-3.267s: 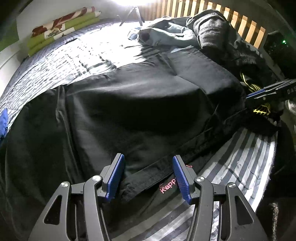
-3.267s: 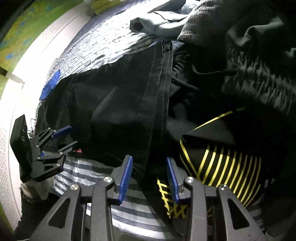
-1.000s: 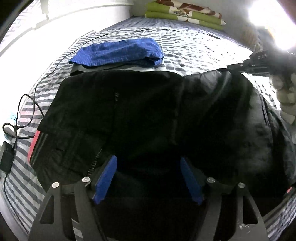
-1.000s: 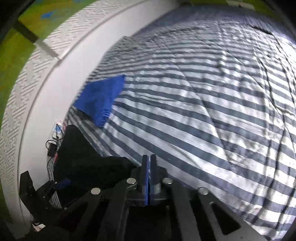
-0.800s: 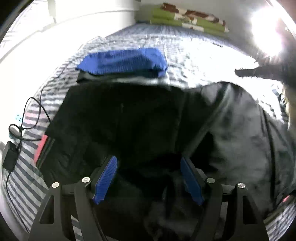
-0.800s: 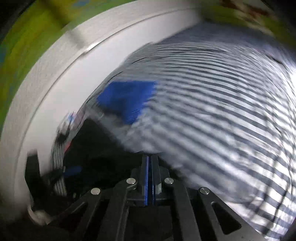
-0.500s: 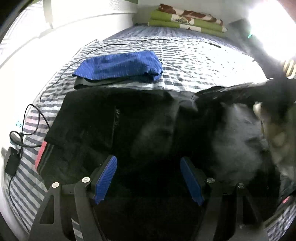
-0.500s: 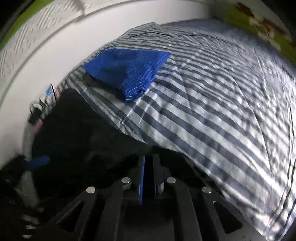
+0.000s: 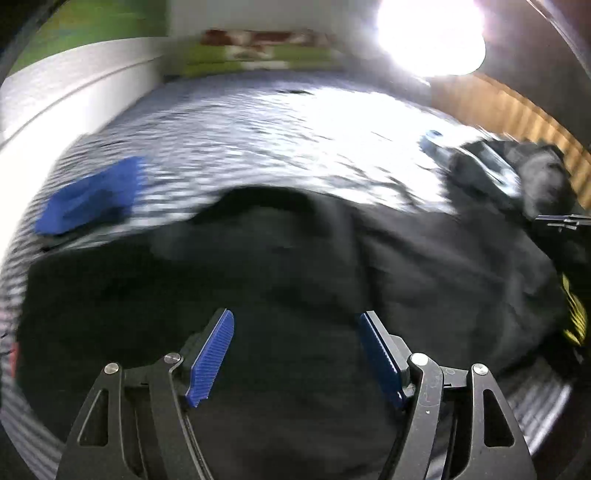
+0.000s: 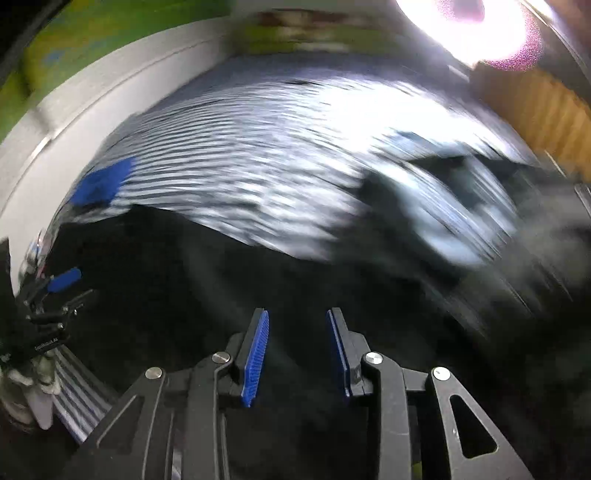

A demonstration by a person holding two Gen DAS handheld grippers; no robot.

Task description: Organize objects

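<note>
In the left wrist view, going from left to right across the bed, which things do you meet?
Folded blue cloth → large black garment spread on the striped bedsheet → dark pile of clothes → black fabric with yellow stripes at the right edge.

Both views are motion-blurred: the bedspread (image 9: 280,122) stripes smear into streaks, and the folded bedding (image 9: 258,48) at the far end shows only as green and brown patches. The clothes pile (image 10: 461,206) is too smeared in the right wrist view to tell one garment from another, and a lamp glare (image 9: 428,33) washes out the upper right of each picture. The black garment (image 9: 295,266) runs off the lower edge beneath both grippers, its folds lost in darkness.
</note>
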